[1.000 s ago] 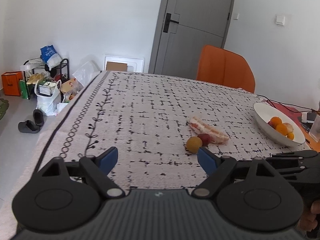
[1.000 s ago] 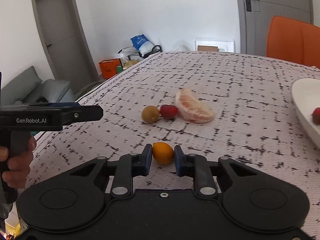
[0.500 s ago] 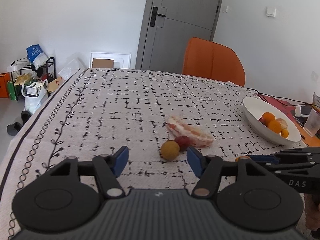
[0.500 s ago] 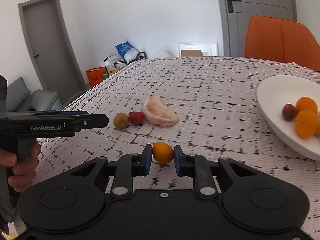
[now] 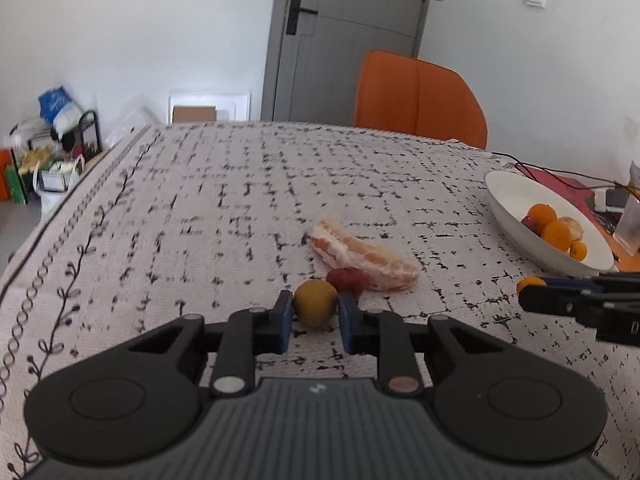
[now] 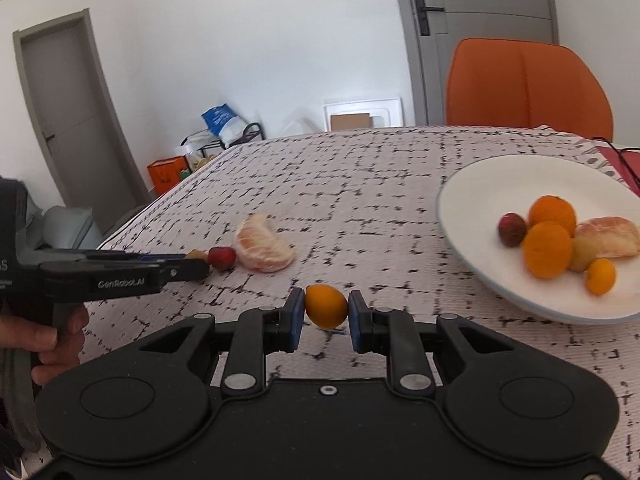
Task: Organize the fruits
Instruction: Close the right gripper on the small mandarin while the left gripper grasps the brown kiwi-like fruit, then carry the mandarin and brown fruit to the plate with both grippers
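My left gripper [image 5: 314,314] is closing its jaws on a round yellow-brown fruit [image 5: 315,302] that rests on the patterned tablecloth, and the blue pads touch both its sides. Right behind it lie a small red fruit [image 5: 347,278] and a peeled citrus segment [image 5: 364,254]. My right gripper [image 6: 326,314] is shut on a small orange fruit [image 6: 326,306] held just above the cloth, left of the white bowl [image 6: 460,184]. The bowl holds several fruits, oranges among them. In the right wrist view the left gripper [image 6: 198,265] reaches in from the left.
An orange chair [image 5: 420,100] stands behind the table's far edge. Cables and a red flat item [image 5: 568,184] lie beyond the bowl at the right. On the floor to the left there is a rack with bags [image 5: 60,148]. A grey door [image 5: 344,40] is behind.
My left gripper moved forward to the yellow-brown fruit and closed from wide open onto it. My right gripper carried the small orange fruit rightward, toward the bowl.
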Tool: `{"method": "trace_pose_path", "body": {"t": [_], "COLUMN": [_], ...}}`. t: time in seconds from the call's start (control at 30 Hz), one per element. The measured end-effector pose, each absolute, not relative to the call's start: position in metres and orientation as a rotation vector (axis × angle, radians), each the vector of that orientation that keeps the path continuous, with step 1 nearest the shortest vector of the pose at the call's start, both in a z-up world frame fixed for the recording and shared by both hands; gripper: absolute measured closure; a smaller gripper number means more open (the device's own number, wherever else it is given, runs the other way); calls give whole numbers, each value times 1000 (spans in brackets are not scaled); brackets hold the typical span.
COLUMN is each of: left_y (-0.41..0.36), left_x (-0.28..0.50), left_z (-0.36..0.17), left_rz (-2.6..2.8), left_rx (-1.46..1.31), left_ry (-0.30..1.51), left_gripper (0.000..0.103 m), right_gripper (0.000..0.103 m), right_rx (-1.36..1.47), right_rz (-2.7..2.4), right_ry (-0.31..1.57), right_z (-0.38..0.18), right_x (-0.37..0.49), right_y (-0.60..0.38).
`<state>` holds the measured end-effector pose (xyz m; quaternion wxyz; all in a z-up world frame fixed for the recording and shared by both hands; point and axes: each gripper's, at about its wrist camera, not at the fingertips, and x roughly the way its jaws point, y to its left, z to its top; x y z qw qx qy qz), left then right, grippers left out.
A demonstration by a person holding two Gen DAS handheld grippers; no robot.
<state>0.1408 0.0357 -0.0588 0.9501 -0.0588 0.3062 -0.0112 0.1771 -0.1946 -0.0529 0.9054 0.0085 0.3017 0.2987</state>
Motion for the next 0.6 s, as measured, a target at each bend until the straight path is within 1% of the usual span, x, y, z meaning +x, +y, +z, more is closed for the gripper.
{"method": "trace_pose_path", "body": {"t": [0.6], "left_y": [-8], "left_x": [153], "left_z": [-33], "left_rz": [-131], "left_rx": [-74], "left_ry": [553], "left_gripper": [80], "right_gripper": [81], "right_rx": [88], "right_rz": [531], "right_ry": [549], "right_z": [-38], "right_x": [183], "right_y": [-238]}}
